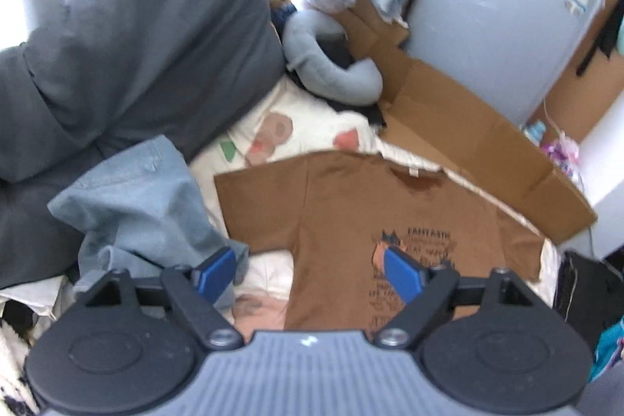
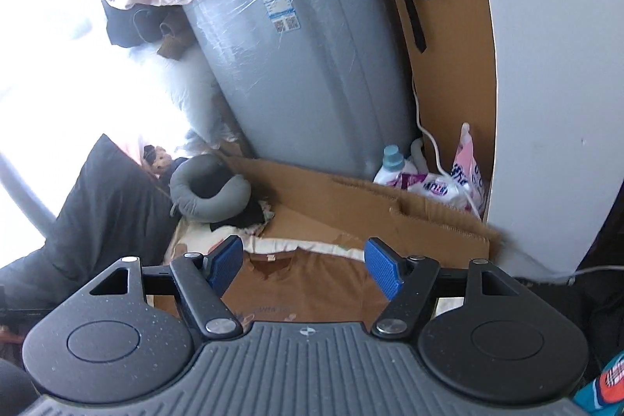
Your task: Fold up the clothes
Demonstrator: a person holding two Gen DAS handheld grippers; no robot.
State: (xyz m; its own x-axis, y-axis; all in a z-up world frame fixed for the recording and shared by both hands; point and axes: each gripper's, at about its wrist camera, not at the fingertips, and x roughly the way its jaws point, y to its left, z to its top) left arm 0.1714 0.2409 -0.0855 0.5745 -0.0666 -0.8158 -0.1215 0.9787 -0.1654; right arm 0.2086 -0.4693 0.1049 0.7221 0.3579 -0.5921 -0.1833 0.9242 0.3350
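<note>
Brown T-shirt lies spread flat on the patterned bed sheet, print up, collar by the cardboard. Left hand-held gripper hangs above it, jaws wide, empty; right hand-held gripper likewise, over the collar.

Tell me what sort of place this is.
Probably a cramped bedroom doubling as a laundry corner: a brown T-shirt lies spread on a printed bedsheet beside a dark grey pillow, with a grey washing machine and detergent bottle behind.
</note>
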